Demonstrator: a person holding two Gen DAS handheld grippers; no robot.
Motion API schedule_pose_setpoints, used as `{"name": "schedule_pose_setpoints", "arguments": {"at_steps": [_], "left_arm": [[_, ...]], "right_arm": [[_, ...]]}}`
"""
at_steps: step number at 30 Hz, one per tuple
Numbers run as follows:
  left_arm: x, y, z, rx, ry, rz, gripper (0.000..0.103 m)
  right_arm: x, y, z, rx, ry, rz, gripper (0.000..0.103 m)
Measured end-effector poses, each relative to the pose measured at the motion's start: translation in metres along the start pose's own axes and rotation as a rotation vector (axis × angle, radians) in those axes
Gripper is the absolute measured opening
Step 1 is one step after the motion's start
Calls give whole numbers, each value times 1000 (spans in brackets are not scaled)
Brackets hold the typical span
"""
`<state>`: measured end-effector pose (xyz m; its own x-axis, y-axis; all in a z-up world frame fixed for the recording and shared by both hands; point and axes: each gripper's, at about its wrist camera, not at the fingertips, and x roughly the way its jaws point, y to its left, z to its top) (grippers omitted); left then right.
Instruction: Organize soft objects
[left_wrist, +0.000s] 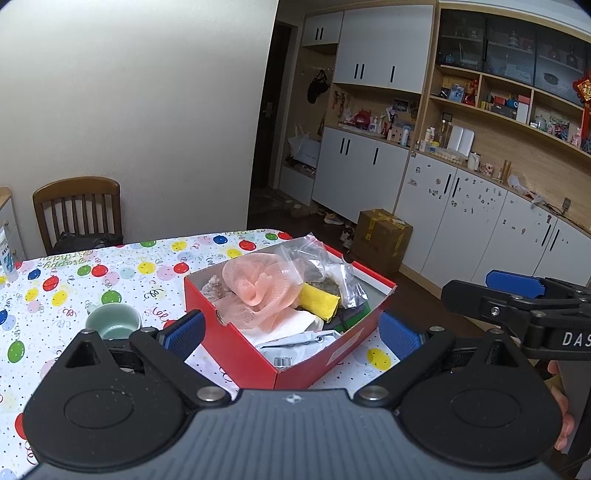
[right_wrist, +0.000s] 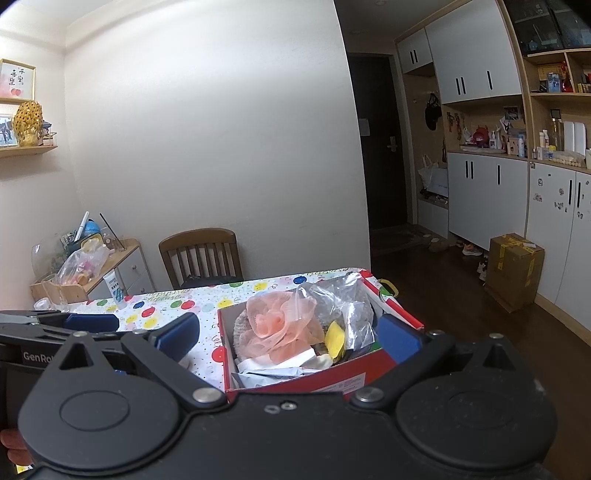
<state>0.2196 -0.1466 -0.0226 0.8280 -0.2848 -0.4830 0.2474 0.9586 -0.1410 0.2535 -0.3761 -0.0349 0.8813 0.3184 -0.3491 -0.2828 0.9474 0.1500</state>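
A red cardboard box (left_wrist: 236, 343) (right_wrist: 332, 380) stands on the balloon-print tablecloth (left_wrist: 66, 280). It holds a pink mesh bath pouf (left_wrist: 258, 291) (right_wrist: 280, 328), a yellow sponge (left_wrist: 320, 301) (right_wrist: 334, 338), clear plastic bags (left_wrist: 317, 258) (right_wrist: 343, 302), a fuzzy grey piece (left_wrist: 214, 286) and white packets (left_wrist: 295, 345). My left gripper (left_wrist: 291, 334) is open and empty, raised in front of the box. My right gripper (right_wrist: 290, 334) is open and empty, also raised in front of the box; it shows at the right of the left wrist view (left_wrist: 517, 295).
A pale green cup (left_wrist: 114, 319) stands on the table left of the box. A wooden chair (left_wrist: 79, 210) is at the far side. A small cabinet with clutter (right_wrist: 85, 258) stands left. A cardboard carton (left_wrist: 382, 236) sits on the floor by white cabinets (left_wrist: 461, 221).
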Motion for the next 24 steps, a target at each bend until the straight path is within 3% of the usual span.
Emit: {"name": "schedule_pose_setpoints", "arguments": {"at_steps": [24], "left_arm": [[-10, -4, 2, -7, -30, -2, 101]], "right_arm": [[1, 4, -6, -8, 18, -19, 102]]}}
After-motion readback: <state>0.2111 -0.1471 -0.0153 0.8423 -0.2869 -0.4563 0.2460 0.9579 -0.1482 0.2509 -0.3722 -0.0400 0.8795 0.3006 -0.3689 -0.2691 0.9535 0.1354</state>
